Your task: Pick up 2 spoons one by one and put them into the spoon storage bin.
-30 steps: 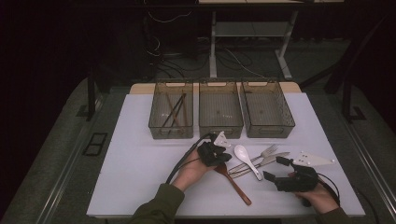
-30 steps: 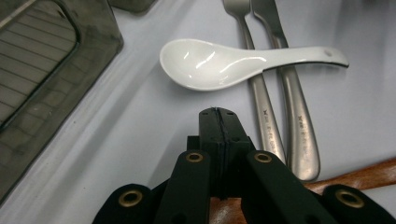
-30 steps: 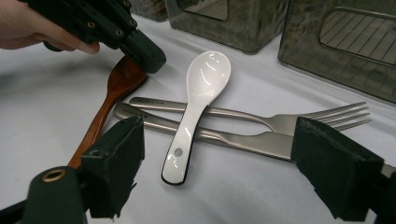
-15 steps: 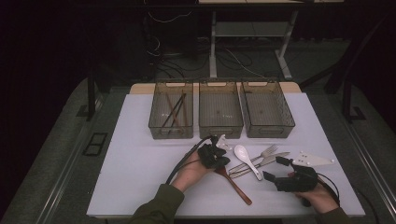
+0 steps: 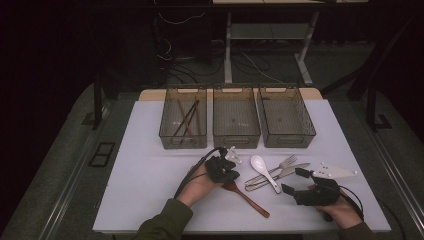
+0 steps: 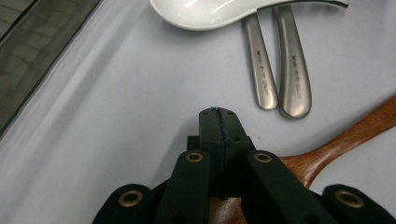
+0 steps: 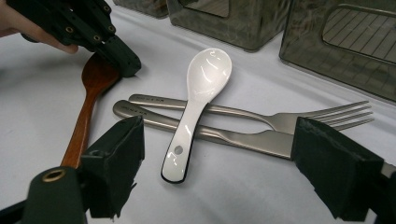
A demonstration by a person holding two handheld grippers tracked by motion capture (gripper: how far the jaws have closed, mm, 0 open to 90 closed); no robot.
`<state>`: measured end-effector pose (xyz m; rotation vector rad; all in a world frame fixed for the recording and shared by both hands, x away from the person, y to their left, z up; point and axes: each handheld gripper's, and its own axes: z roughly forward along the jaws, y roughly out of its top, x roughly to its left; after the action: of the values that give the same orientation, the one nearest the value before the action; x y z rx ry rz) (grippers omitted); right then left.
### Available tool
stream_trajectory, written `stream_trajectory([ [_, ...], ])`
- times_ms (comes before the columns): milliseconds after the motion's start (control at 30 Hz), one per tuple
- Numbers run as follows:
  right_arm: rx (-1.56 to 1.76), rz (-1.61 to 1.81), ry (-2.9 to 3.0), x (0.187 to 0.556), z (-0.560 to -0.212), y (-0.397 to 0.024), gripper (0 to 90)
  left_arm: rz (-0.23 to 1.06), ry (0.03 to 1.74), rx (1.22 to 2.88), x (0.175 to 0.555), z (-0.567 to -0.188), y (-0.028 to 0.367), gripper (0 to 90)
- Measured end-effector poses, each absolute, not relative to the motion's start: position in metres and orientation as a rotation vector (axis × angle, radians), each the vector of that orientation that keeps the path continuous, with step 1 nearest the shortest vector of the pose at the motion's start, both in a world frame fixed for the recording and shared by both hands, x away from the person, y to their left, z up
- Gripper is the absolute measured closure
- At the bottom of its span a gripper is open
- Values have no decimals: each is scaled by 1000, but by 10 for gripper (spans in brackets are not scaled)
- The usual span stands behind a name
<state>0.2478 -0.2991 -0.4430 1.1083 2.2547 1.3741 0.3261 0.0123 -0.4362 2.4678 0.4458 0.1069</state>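
white spoon across fork and knife

White table; three bins, cutlery, wooden spoon.

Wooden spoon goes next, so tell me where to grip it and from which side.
Grip the wooden spoon mid-handle, from above, jaws across its width. The handle lies flat and bare on the table, angling toward the person, clear of the white spoon. The left gripper, shut, sits over the bowl end, so it must open first.
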Motion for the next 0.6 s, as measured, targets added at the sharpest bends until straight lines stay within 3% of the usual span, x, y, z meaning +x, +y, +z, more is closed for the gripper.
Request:
stream_trajectory([
  [600,1108,1377,2251,247,-443,-299,172,94,464,2468,311,-432,35,894],
])
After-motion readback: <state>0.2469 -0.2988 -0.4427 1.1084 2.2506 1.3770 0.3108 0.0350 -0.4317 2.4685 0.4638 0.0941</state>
